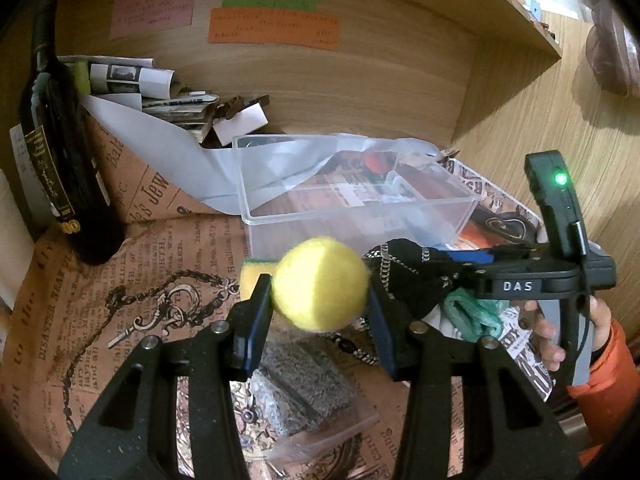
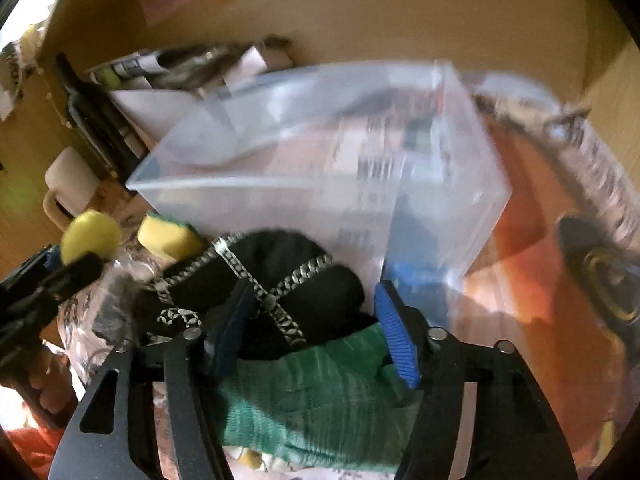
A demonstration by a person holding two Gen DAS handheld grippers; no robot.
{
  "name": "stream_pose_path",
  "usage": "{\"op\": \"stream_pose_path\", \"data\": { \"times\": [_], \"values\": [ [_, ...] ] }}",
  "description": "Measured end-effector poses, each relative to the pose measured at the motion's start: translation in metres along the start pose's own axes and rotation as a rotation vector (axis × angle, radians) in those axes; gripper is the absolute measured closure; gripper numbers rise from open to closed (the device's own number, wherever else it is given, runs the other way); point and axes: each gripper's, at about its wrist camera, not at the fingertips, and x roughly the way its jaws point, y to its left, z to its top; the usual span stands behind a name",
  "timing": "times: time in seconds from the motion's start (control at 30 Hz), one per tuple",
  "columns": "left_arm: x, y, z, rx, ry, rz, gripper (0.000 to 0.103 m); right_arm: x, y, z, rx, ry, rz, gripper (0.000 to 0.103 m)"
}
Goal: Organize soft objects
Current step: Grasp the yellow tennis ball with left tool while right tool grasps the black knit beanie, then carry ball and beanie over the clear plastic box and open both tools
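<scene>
My left gripper (image 1: 320, 304) is shut on a yellow fuzzy ball (image 1: 320, 283), held above the printed paper just in front of a clear plastic box (image 1: 352, 216). A yellow-green sponge (image 1: 252, 278) lies behind its left finger. My right gripper (image 2: 316, 328) is open over a black patterned cloth (image 2: 280, 280) and a green knit cloth (image 2: 320, 396), its pads on either side of them. The clear box (image 2: 280, 184) stands just beyond. The ball (image 2: 90, 234) and sponge (image 2: 168, 238) also show at the left of the right wrist view. The right gripper body (image 1: 552, 276) appears at the right of the left wrist view.
A dark wine bottle (image 1: 60, 152) stands at the left. Folded papers and a white sheet (image 1: 160, 100) lie against the wooden back wall. A clear bag of grey material (image 1: 304, 396) lies under the left gripper. A white mug (image 2: 68, 184) sits at the far left.
</scene>
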Motion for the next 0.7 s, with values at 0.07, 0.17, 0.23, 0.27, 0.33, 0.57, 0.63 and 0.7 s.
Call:
{"op": "stream_pose_path", "data": {
  "times": [0.07,0.17,0.23,0.27,0.33,0.57,0.63,0.7],
  "values": [
    [0.0,-0.003,-0.003,0.003,0.003,0.009,0.057,0.004,-0.001,-0.001,0.004,0.001,0.021,0.063],
    [0.002,-0.003,-0.003,0.003,0.006,0.016,0.057,-0.003,0.006,-0.002,-0.022,-0.037,0.014,0.085],
    [0.001,-0.003,-0.002,0.003,0.002,0.023,0.057,-0.011,0.011,-0.001,-0.038,-0.067,0.002,0.089],
    [0.0,-0.003,-0.001,0.003,-0.002,0.027,0.057,-0.016,0.015,-0.001,-0.049,-0.087,-0.006,0.09],
    [-0.002,-0.003,0.0,0.002,-0.01,0.035,0.057,-0.025,0.024,0.0,-0.069,-0.122,-0.013,0.09],
    [-0.014,0.001,0.015,0.0,-0.055,0.059,0.057,-0.059,0.047,0.004,-0.118,-0.237,0.022,0.091],
    [-0.018,0.003,0.021,-0.004,-0.071,0.065,0.057,-0.068,0.052,0.006,-0.124,-0.271,0.03,0.091],
    [-0.022,0.005,0.027,-0.007,-0.088,0.068,0.057,-0.076,0.056,0.008,-0.13,-0.301,0.038,0.091]
  ]
}}
